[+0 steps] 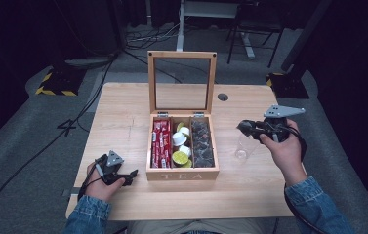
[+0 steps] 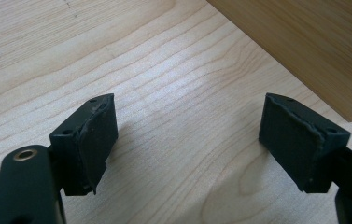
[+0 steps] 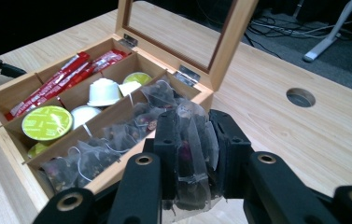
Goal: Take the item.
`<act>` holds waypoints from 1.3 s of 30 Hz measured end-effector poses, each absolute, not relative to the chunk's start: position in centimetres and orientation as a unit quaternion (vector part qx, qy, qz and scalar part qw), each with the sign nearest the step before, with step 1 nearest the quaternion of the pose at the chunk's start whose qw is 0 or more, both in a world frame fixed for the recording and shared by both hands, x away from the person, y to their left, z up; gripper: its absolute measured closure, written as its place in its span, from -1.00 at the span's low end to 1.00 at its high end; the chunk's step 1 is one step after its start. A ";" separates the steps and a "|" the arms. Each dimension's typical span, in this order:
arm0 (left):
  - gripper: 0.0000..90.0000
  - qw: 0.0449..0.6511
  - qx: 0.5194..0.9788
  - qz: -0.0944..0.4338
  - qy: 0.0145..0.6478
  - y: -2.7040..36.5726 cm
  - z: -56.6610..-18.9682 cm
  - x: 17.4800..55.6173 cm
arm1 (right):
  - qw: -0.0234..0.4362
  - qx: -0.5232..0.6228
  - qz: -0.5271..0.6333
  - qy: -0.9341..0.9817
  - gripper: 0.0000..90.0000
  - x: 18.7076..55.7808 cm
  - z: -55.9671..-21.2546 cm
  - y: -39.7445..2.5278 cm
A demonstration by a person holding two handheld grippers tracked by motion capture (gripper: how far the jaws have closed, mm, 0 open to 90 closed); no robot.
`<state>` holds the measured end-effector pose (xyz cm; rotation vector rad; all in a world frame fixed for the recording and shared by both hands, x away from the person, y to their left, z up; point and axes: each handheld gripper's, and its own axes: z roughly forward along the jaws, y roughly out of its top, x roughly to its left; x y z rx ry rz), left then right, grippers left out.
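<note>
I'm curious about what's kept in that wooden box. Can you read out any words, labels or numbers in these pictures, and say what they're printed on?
"TEA": on the front wall of the wooden box, in the high view.
Red sachets in the box's left compartment: white print, too small to read.
Green-lidded capsule in the middle compartment: faint marking, too blurred to read.
Tea bag in the right gripper: no text seen.

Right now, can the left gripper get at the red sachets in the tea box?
Probably yes. The left gripper is open and empty by the tea box front; the lid stands up and the red sachets fill the nearest compartment.
</note>
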<state>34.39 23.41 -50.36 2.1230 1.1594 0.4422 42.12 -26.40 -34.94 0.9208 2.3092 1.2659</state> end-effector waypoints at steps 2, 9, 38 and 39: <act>-0.56 0.335 0.813 0.169 0.444 23.4 -50.4 34.4 | 0.175 0.330 0.442 0.816 0.65 42.2 -35.1 -26.7; -0.56 0.335 0.814 0.169 0.444 23.4 -50.4 34.4 | 0.179 0.349 0.417 0.820 0.65 42.5 -35.8 -27.7; -0.56 0.335 0.814 0.169 0.444 23.4 -50.4 34.4 | 0.150 0.372 0.338 0.852 0.64 43.6 -38.7 -28.0; -0.56 0.335 0.814 0.169 0.444 23.4 -50.4 34.4 | 0.149 0.371 0.335 0.853 0.64 43.7 -38.8 -27.9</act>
